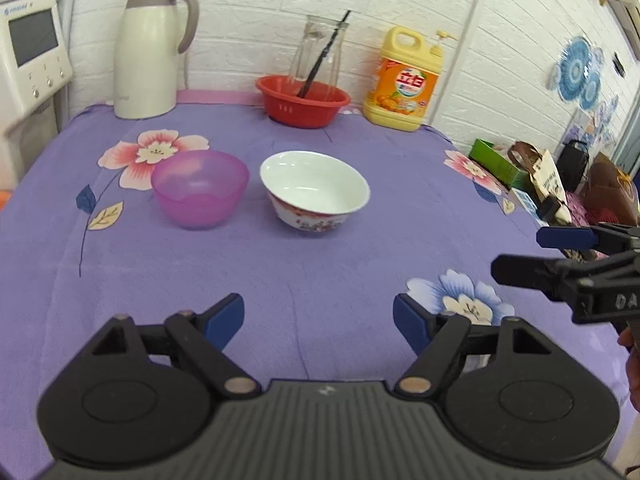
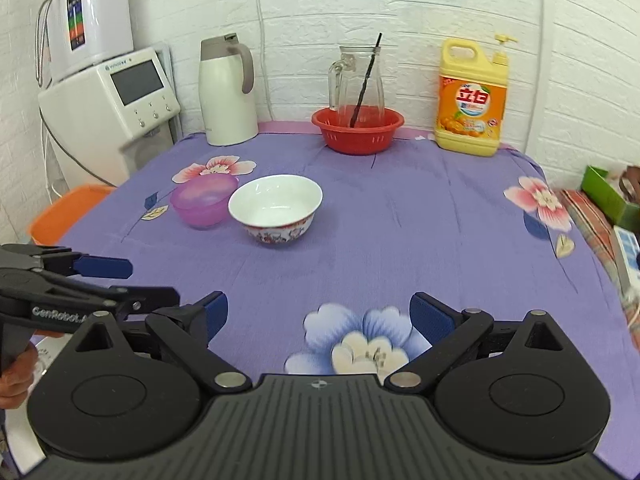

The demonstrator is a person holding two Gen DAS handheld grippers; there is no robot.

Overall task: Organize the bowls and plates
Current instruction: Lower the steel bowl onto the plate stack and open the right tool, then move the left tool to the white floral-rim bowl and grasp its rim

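Observation:
A white ceramic bowl with a red flowered outside (image 1: 315, 192) (image 2: 276, 209) stands upright mid-table. A translucent purple plastic bowl (image 1: 200, 187) (image 2: 203, 201) stands just left of it, apart in the left wrist view. My left gripper (image 1: 319, 320) is open and empty, low over the cloth, well short of both bowls; it also shows at the left of the right wrist view (image 2: 140, 282). My right gripper (image 2: 319, 316) is open and empty above a blue flower print; it shows at the right edge of the left wrist view (image 1: 516, 254).
A purple flowered cloth (image 2: 400, 240) covers the table. At the back stand a white thermos jug (image 1: 150, 48), a red basket (image 1: 302, 100) holding a glass pitcher (image 2: 358, 80), and a yellow detergent bottle (image 2: 470, 100). Boxes and bags (image 1: 560, 184) crowd the right edge; a white appliance (image 2: 112, 108) stands left.

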